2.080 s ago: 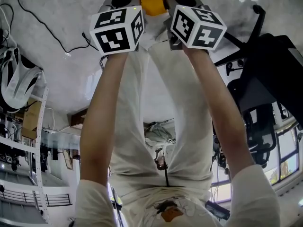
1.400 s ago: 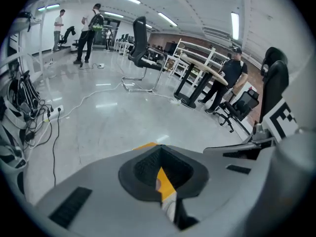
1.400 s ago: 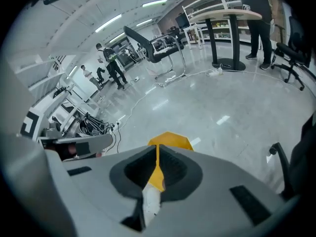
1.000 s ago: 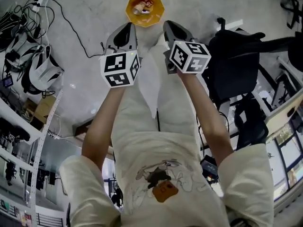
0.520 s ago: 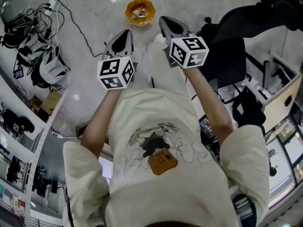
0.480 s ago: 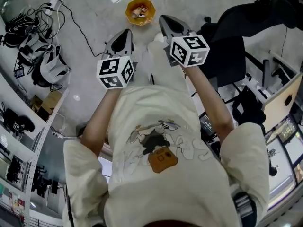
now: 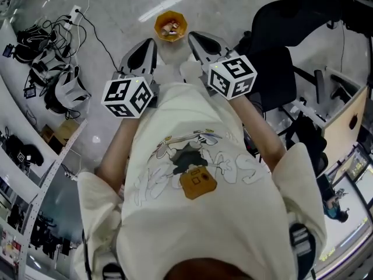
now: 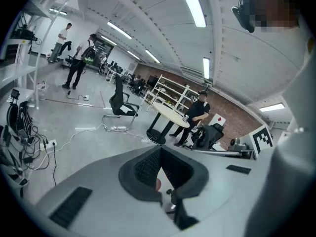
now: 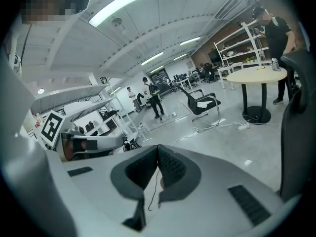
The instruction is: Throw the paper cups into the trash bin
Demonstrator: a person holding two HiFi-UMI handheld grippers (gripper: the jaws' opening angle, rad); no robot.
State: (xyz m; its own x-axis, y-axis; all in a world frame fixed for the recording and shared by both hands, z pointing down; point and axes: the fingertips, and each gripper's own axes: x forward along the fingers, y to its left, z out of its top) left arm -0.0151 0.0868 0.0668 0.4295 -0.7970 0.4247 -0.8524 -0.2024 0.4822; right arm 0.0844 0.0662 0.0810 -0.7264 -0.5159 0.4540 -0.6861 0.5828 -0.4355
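Paper cups (image 7: pixel 169 28) sit inside the orange trash bin (image 7: pixel 182 21). The left hand-held gripper (image 7: pixel 146 45) and right hand-held gripper (image 7: pixel 196 38) hover just short of it, jaws pressed together, empty. Looks done to me, so keep both clear of that bin.

both arms reach forward side by side, elbows bent. the left gripper (image 7: pixel 147 44) and the right gripper (image 7: pixel 196 38) point forward and a little down, each with jaws together and nothing between them.
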